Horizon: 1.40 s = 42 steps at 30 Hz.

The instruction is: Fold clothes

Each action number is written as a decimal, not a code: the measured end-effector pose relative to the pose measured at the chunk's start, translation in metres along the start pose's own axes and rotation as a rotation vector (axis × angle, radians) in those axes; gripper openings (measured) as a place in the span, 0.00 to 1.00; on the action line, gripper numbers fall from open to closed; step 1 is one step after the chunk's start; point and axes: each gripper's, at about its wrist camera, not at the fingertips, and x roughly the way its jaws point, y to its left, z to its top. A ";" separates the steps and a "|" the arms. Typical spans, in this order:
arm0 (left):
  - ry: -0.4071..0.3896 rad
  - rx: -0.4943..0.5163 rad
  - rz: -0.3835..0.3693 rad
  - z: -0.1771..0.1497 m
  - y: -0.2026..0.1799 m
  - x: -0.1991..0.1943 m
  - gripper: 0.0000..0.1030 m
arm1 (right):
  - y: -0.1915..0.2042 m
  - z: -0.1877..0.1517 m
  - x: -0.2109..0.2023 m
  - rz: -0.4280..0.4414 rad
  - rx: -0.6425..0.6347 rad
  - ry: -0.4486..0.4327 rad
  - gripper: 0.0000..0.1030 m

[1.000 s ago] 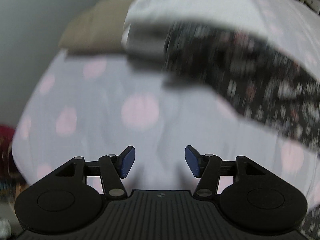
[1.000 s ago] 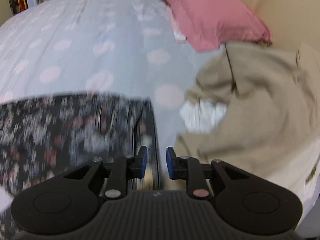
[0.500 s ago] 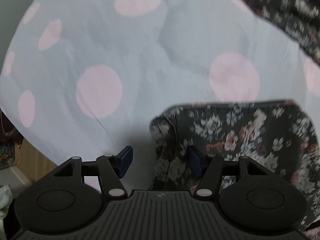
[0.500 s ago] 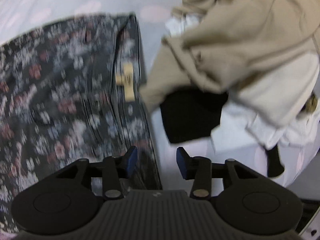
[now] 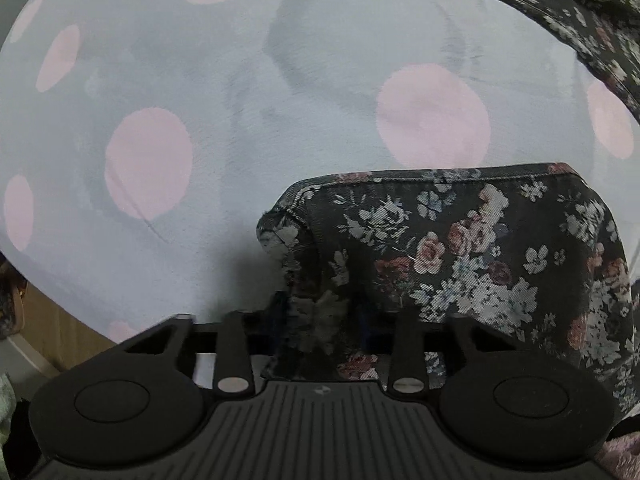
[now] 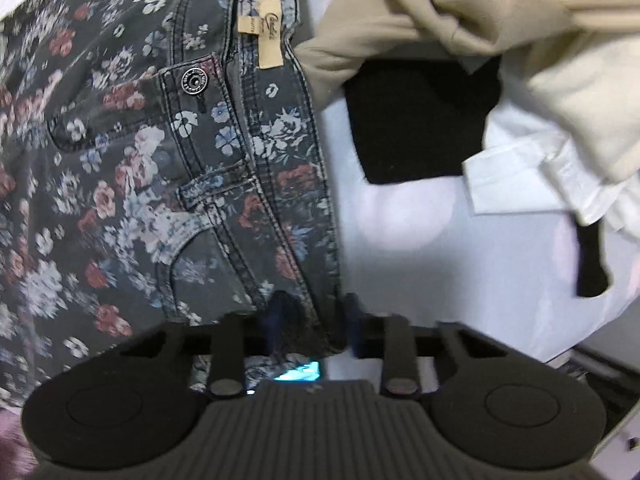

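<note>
Open polka-dot bedsheet (image 5: 248,92) lies ahead and left of the floral jeans (image 5: 472,256) — free passage. Right of the waistband, beige sweater (image 6: 500,12), black garment (image 6: 416,128) and white shirt (image 6: 520,176) crowd in — only a narrow strip between.

Non-task items on bed
Pale sheet with pink dots (image 5: 248,92) is seen spread across the bed; wooden floor (image 5: 52,320) is glimpsed past its lower-left edge.

Each hand-held gripper (image 5: 320,320) is matte black, ribbed, with silver rivets
</note>
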 end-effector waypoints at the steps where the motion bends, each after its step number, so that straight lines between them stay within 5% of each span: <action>1: -0.010 0.009 -0.003 -0.001 -0.002 -0.002 0.15 | 0.002 -0.002 -0.004 0.000 -0.013 -0.008 0.15; 4: -0.052 0.032 -0.001 -0.004 -0.006 -0.014 0.12 | 0.003 -0.008 -0.021 -0.005 -0.024 -0.044 0.00; 11: -0.163 0.032 0.087 -0.010 0.008 -0.067 0.10 | -0.034 -0.013 -0.071 -0.119 0.018 -0.131 0.00; 15: -0.177 -0.018 0.164 -0.010 0.042 -0.089 0.10 | -0.044 -0.011 -0.077 -0.071 0.037 -0.105 0.01; 18: -0.182 -0.055 0.185 -0.008 0.062 -0.100 0.10 | -0.037 -0.009 -0.069 -0.029 0.053 -0.088 0.08; 23: -0.198 -0.101 0.169 -0.005 0.070 -0.104 0.10 | -0.010 -0.005 -0.037 -0.001 0.027 -0.028 0.39; 29: -0.199 -0.098 0.198 0.008 0.065 -0.089 0.10 | 0.004 0.003 0.002 -0.014 0.030 0.084 0.41; 35: -0.205 -0.102 0.206 0.008 0.062 -0.089 0.10 | 0.011 -0.001 0.003 -0.010 -0.008 0.089 0.14; 36: -0.206 -0.098 0.208 0.008 0.061 -0.089 0.10 | 0.012 -0.002 -0.003 -0.010 -0.021 0.075 0.02; 42: -0.183 -0.063 0.214 0.009 0.054 -0.086 0.10 | 0.003 -0.011 -0.043 -0.047 -0.100 0.021 0.01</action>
